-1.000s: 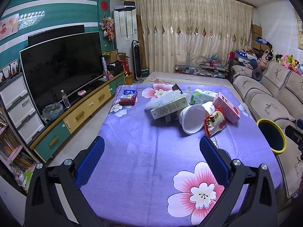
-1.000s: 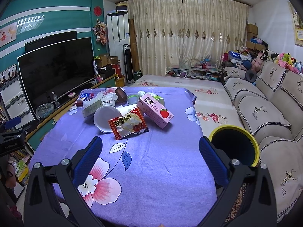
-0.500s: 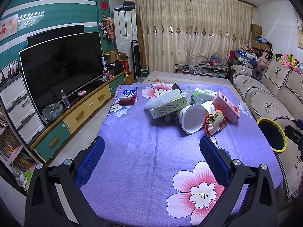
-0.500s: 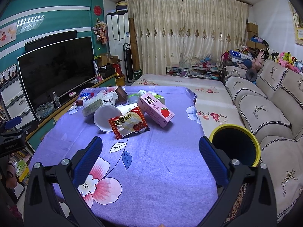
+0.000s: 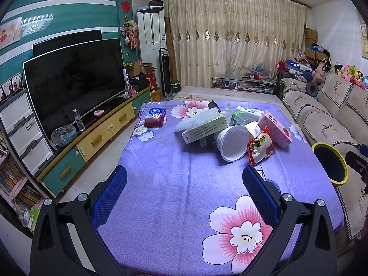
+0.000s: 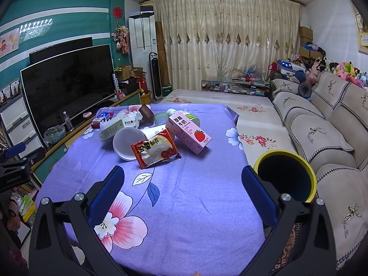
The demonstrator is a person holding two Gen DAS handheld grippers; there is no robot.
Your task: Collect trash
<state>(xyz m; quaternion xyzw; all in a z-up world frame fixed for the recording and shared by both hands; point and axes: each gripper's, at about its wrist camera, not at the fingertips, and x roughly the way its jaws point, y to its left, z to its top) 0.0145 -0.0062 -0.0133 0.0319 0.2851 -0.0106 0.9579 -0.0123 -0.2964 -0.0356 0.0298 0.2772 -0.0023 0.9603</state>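
Crinkly noodle packet (image 6: pixel 156 150) leans on round tub (image 6: pixel 126 143).

The pink carton (image 6: pixel 188 132) reads "草莓牛奶" above a strawberry picture. Just left of it, the red noodle packet (image 6: pixel 156 150) carries large yellow characters too warped to read. Further left of the carton, at the frame's edge, the left hand-held gripper (image 6: pixel 13 174) bears small lettering, seemingly "GenRobot.AI".
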